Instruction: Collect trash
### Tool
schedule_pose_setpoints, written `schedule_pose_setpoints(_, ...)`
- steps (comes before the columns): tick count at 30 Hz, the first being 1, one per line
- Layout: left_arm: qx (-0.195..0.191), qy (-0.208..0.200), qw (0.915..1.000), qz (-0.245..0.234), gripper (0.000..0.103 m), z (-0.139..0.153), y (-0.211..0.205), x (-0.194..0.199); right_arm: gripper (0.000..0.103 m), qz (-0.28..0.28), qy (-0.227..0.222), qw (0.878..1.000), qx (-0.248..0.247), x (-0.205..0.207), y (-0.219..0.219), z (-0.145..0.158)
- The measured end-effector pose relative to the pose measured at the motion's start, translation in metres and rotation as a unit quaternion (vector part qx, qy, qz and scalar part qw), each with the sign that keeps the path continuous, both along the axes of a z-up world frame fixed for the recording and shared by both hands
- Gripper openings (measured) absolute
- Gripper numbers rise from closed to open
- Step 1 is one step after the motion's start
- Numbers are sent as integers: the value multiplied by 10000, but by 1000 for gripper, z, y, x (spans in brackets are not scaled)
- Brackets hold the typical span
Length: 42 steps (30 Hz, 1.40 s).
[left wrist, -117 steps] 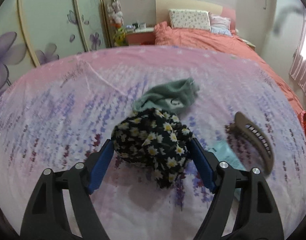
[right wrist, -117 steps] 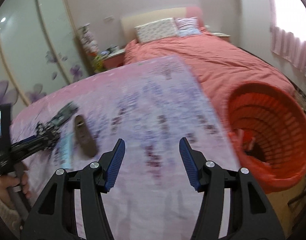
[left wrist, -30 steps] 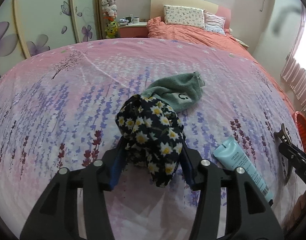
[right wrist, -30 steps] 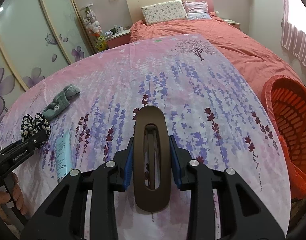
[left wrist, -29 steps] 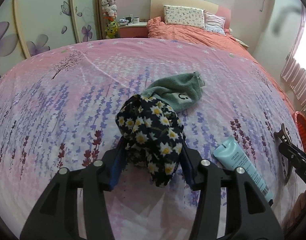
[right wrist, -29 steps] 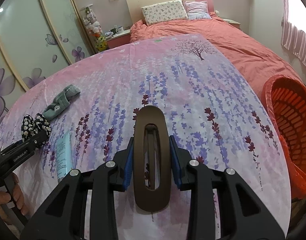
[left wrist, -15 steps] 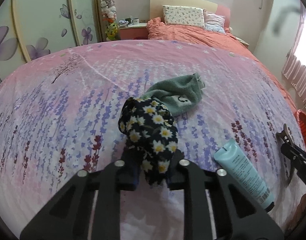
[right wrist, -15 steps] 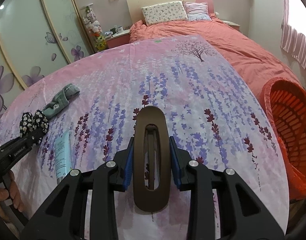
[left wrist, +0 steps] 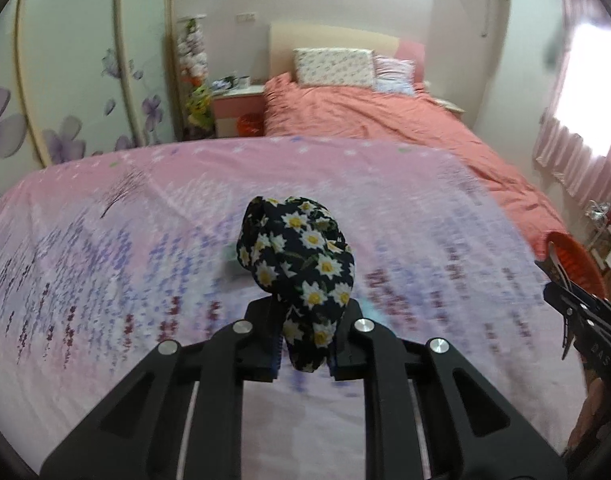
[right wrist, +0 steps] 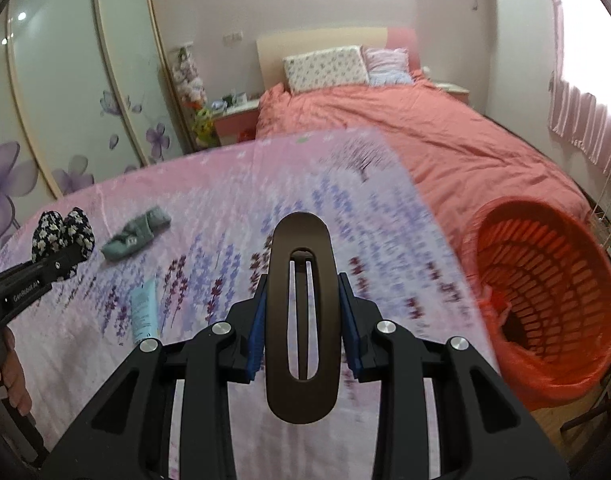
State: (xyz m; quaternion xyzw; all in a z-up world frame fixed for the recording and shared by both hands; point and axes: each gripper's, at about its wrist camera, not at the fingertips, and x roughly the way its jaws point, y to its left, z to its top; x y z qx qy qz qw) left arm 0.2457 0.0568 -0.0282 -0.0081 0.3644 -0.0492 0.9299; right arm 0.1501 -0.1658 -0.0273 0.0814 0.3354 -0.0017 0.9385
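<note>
The left gripper point(left wrist: 304, 354), low at centre frame, is clamped on a black daisy-print cloth bundle point(left wrist: 297, 256) that rises above its fingers. The right gripper point(right wrist: 303, 340), also low at centre, pinches a brown oval hair clip point(right wrist: 301, 312) standing upright. Behind both lies a pink flowered bedspread point(right wrist: 233, 200). At mid left of the right view rest a green sock point(right wrist: 135, 234) and a pale blue tube point(right wrist: 144, 312). An orange basket point(right wrist: 545, 292) sits at the right edge.
</note>
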Motion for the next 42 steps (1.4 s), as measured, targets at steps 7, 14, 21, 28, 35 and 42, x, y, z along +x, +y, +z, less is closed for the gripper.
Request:
schedule_pose_setpoints(7, -219, -248, 9969, -708, 17, 27, -61, -20, 33, -382, -369, 9985, -87, -25, -34, 30)
schedule_pose_setpoints(14, -415, -343, 9882, -1431, 17, 42, -129, -33, 33, -946, -668, 9931, -175, -46, -79, 47)
schedule_pose_setpoints(21, -521, -332, 9740, -2178, 17, 46, -208, -36, 33, -1503, -723, 9860, -39, -55, -135, 43)
schedule_pose_setpoints(28, -589, -180, 9584, -2788, 18, 33, -288, -36, 33, -1843, -704, 9798, 328, -51, -183, 31)
schedule_pose_setpoints(35, -447, 12, 9480, -3150, 21, 10, -348, -22, 33, -2089, -628, 9733, 711, -47, -217, 15)
schedule_pose_setpoints(42, -216, 345, 9523, -3023, 52, -21, -371, 4, 54, -2270, -530, 9666, 1065, -37, -239, -2)
